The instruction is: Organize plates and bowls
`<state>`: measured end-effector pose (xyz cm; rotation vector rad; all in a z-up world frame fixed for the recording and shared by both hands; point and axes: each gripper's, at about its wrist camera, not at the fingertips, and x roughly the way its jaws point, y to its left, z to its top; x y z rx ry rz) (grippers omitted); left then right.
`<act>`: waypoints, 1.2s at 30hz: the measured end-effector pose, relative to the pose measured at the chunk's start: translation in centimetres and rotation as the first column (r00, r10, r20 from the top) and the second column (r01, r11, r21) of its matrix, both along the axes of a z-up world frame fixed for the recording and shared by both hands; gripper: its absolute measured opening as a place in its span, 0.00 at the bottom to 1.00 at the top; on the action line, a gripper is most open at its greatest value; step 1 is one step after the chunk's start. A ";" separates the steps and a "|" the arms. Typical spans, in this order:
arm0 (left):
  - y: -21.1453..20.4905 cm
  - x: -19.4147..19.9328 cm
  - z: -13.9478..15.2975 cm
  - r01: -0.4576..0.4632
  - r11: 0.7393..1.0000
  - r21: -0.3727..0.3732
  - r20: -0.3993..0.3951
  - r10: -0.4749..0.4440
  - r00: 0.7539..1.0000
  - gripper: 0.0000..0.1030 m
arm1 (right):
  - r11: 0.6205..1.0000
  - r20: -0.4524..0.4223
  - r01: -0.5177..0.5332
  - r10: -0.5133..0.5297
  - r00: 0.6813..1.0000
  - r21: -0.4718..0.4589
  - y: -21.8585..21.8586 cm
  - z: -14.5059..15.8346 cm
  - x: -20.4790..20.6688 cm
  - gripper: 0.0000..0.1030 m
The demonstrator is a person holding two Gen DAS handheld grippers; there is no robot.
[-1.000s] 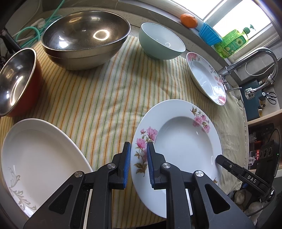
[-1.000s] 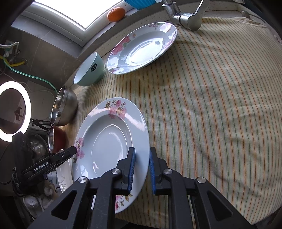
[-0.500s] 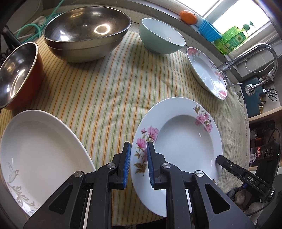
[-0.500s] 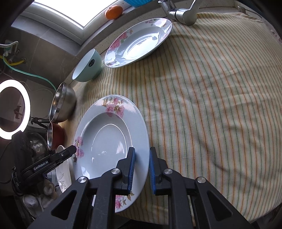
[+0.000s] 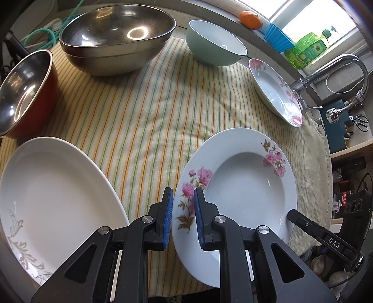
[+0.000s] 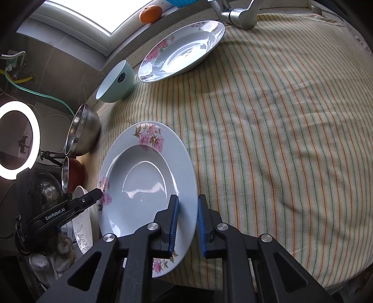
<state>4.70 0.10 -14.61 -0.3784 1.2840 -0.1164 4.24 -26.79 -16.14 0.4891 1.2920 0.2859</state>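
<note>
A: L wrist view, L to R, what's there?

B: Red-sided steel bowl [image 5: 24, 91] far left on the striped cloth [image 5: 149, 111]. Below it a big white oval plate [image 5: 53, 198], grey leaf print at its near end. Big steel bowl [image 5: 116, 35] at the back, then a mint bowl [image 5: 216, 44]. A second floral plate [image 5: 275, 91] sits tilted by the faucet [image 5: 326, 70]. An orange [image 5: 250, 19], blue cups [image 5: 278, 39] and a green soap bottle [image 5: 307, 49] on the sill.

A: And the near floral plate?

B: Floral soup plate [image 5: 244, 188] is front-centre on the cloth, just R of the oval plate, the two rims close. Can't tell if it's lifted or resting.

A: Left gripper?

B: Left gripper [image 5: 183, 218] has the plate's near-left rim between its blue pads [image 5: 168, 219], over the pink flowers. Narrow gap. Whether the pads actually pinch the rim, can't tell.

A: R wrist view?

B: Ring light [image 6: 19, 142] at far left. Same plate [image 6: 144, 186] in the middle, bare cloth to the R. Right gripper [image 6: 187, 223] straddles the opposite rim, the rim edge standing between its pads [image 6: 174, 223]. Small gap too; contact not clear. The other tool's black tip [image 6: 91, 198] shows at the plate's far side.
</note>
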 end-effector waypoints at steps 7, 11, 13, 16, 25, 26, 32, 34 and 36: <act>0.0 -0.1 0.0 0.003 1.000 0.002 0.004 -0.003 1.000 0.16 | 1.000 -0.006 -0.004 0.004 1.000 0.003 -0.1 -0.3 -0.6 0.14; -0.1 -0.1 0.0 0.004 1.000 0.004 0.006 -0.004 1.000 0.16 | 1.000 -0.008 -0.004 0.004 1.000 0.003 0.0 -0.4 -0.8 0.14; -0.1 0.0 0.0 0.005 1.000 0.007 0.007 -0.005 1.000 0.16 | 1.000 -0.007 -0.004 0.004 1.000 0.001 0.0 -0.4 -0.9 0.14; -0.1 0.0 0.0 0.005 1.000 0.008 0.008 -0.005 1.000 0.16 | 1.000 -0.002 -0.015 0.015 1.000 -0.014 0.1 -0.4 -1.0 0.15; 0.0 0.0 0.0 0.006 1.000 -0.003 0.008 -0.006 1.000 0.16 | 0.997 0.013 -0.051 0.052 0.999 -0.058 0.9 -0.2 -1.1 0.18; 0.1 0.0 0.0 0.005 1.000 -0.005 0.007 -0.005 1.000 0.16 | 0.996 0.015 -0.055 0.056 0.998 -0.064 0.9 -0.2 -1.1 0.18; 0.2 0.0 0.1 0.009 1.000 -0.004 0.012 -0.009 1.000 0.16 | 0.994 0.020 -0.069 0.070 0.997 -0.082 1.1 -0.1 -1.1 0.19; 0.2 0.0 0.5 0.008 1.000 0.001 0.023 -0.008 1.000 0.16 | 0.994 0.020 -0.069 0.071 0.997 -0.085 1.0 -0.1 -1.1 0.19; 0.2 0.0 0.8 0.007 1.000 0.006 0.033 -0.007 0.999 0.16 | 0.994 0.020 -0.069 0.071 0.997 -0.086 1.1 -0.1 -1.1 0.19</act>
